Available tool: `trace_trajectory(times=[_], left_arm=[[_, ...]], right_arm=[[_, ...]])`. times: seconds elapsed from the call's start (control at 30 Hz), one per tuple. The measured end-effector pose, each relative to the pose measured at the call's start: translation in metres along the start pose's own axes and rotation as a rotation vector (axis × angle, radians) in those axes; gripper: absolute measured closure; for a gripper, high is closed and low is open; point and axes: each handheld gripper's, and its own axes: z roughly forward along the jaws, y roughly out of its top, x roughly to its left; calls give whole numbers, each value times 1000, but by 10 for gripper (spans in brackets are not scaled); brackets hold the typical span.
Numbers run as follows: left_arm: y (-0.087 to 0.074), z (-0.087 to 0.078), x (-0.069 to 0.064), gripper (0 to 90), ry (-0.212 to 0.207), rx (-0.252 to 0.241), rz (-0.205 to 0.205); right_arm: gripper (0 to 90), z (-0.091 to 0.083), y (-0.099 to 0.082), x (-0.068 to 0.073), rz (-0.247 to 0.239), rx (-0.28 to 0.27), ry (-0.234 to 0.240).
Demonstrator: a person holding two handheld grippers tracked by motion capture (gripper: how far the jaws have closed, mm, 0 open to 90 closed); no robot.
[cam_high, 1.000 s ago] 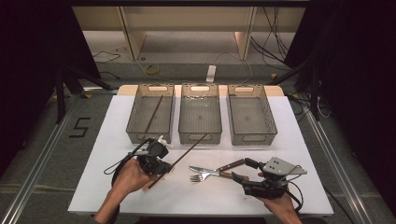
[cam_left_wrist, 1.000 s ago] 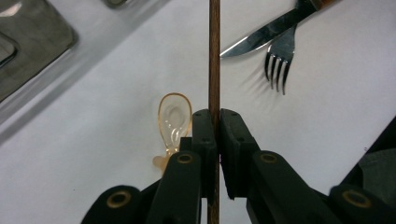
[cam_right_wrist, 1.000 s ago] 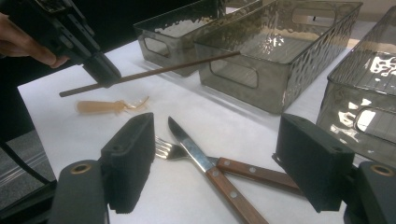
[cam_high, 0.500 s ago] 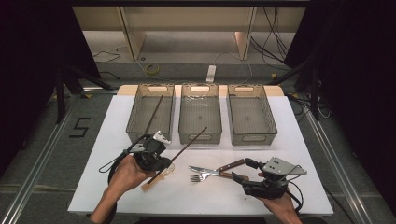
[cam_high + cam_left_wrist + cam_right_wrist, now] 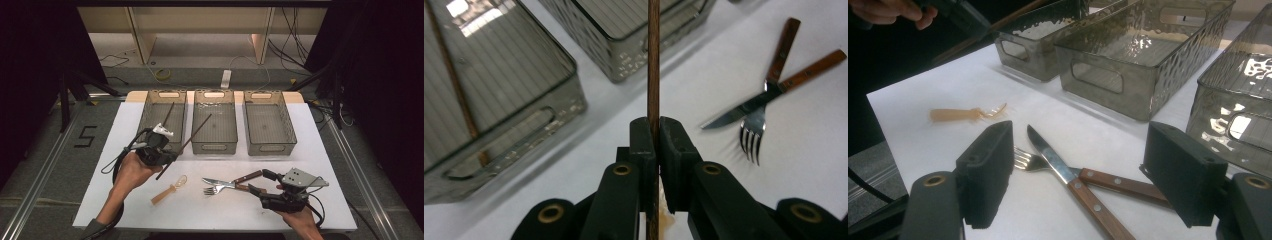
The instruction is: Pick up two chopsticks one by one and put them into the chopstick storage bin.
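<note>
Black left gripper (image 5: 159,150) and right gripper (image 5: 257,187): 2 blocky jaws, brass-ringed pivots, trailing black cables.

Left gripper (image 5: 161,150) with chopstick (image 5: 184,146) higher

Black numeral "5" (image 5: 86,136) on grey floor left of table.

Three bins stood in a row at the far side of the tabletop (image 5: 320,150), and the middle bin (image 5: 215,125) serves as landmark; narrow strips of bare surface separated it from the left bin (image 5: 150,117) and the right bin (image 5: 267,122); in front of it, a chopstick (image 5: 184,145) clamped in the left tool (image 5: 167,159) slanted across the approach; nearer still, a crossed knife (image 5: 232,181) and fork (image 5: 212,190) and a pale plastic fork (image 5: 169,190) blocked the middle; room lay free front-right of it.
</note>
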Motion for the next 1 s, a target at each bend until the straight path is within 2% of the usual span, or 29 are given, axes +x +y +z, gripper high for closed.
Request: trace_trajectory(times=[0.13,0.17,0.2,0.23,0.27,0.3,0.33,0.37,0.47,0.67,0.77,0.8,0.83,1.0], left_arm=[[5,-1,10,846,15,-25,-13],[8,1,20,846,17,-42,-40],[8,1,20,846,17,-42,-40],[12,1,32,846,23,-58,-65],[12,1,32,846,23,-58,-65],[16,2,43,846,40,-79,-90],[16,2,43,846,40,-79,-90],[20,2,53,846,60,-99,-119],[27,2,66,846,68,-106,-154],[38,2,78,846,100,-118,-166],[45,3,90,846,121,-116,-189],[45,3,90,846,121,-116,-189],[48,5,95,846,128,-118,-201],[52,11,106,845,157,-107,-215]], right_arm=[[289,0,0,1,-1,-3,5],[289,0,0,1,-2,-2,4],[288,0,0,1,-2,-2,4],[288,0,0,1,-1,-2,4],[288,0,0,1,-1,-2,4],[288,0,0,0,-1,-3,4],[288,0,0,1,-2,-3,5],[287,0,0,1,-1,-3,6],[286,0,0,1,-1,-3,8],[282,1,0,1,-1,-2,13],[280,1,0,1,-2,-4,14],[279,1,0,1,-1,-4,15],[278,0,0,1,-1,-5,16],[270,0,1,1,-1,-7,16]])
